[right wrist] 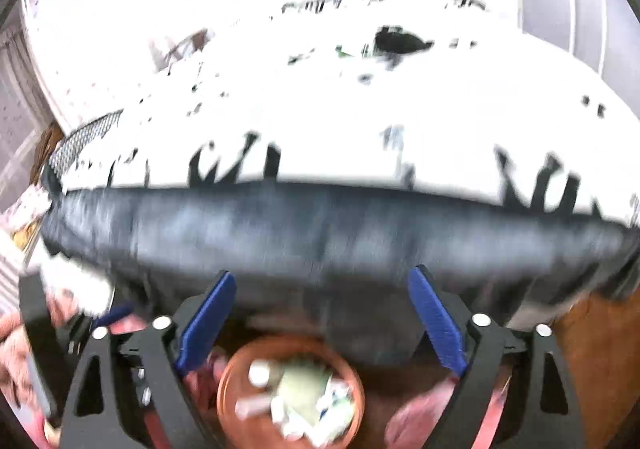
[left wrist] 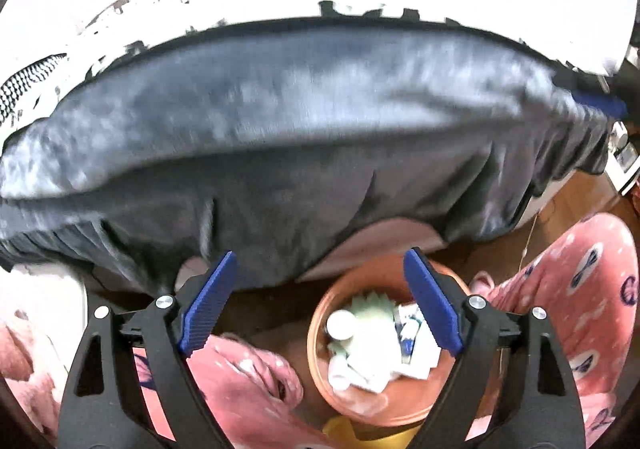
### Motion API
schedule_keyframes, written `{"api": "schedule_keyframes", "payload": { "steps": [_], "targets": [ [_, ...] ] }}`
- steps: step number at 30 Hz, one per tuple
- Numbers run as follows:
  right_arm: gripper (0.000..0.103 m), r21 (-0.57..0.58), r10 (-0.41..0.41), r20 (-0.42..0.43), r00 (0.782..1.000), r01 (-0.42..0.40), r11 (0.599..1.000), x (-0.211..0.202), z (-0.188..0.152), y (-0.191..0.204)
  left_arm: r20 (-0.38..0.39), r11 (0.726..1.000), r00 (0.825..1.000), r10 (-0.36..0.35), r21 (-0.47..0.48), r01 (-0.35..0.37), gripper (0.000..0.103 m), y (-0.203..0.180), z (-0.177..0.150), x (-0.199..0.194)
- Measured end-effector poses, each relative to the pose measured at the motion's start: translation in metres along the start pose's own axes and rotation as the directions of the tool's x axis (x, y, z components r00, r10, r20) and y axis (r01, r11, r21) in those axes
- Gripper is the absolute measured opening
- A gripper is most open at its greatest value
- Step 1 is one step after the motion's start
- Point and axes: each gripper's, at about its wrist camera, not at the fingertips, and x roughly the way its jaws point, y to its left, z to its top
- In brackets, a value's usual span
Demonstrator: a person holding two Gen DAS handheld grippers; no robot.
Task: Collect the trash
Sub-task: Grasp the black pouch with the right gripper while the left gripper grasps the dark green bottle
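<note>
The bed, draped in a dark grey cover, fills the space ahead of me, and the orange bin sits on the wooden floor just beside its edge, between my pink-trousered legs. The bin holds crumpled white trash. Both my left gripper and right gripper hang above it with jaws spread wide, nothing between them.

Left wrist view: looks steeply down past a grey-covered bed edge onto a nearby orange bin. Right wrist view: same downward angle, blurred; shares bed edge and bin.
</note>
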Motion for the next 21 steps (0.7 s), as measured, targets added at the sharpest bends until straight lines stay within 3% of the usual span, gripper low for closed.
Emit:
{"api": "schedule_keyframes", "payload": {
  "steps": [6, 11, 15, 21],
  "targets": [
    [0.089, 0.149, 0.031, 0.051, 0.998, -0.038, 0.988, 0.029, 0.108, -0.040, 0.033, 0.999, 0.999, -0.021, -0.034, 0.022, 0.086, 0.006, 0.013, -0.006],
    [0.089, 0.307, -0.033, 0.041, 0.999, 0.019, 0.952, 0.085, 0.189, -0.076, 0.019, 0.998, 0.999, -0.029, -0.054, 0.030, 0.086, 0.014, 0.019, -0.001],
    [0.089, 0.462, -0.043, 0.022, 0.999, 0.028, 0.886, 0.124, 0.224, -0.108, 0.010, 0.997, 1.000, -0.029, -0.072, 0.030, 0.086, 0.022, 0.026, 0.006],
    [0.076, 0.498, -0.115, -0.072, 0.991, 0.135, 0.857, 0.178, 0.247, -0.117, 0.007, 0.996, 1.000, -0.025, -0.080, 0.025, 0.086, 0.032, 0.040, 0.013]
  ]
}}
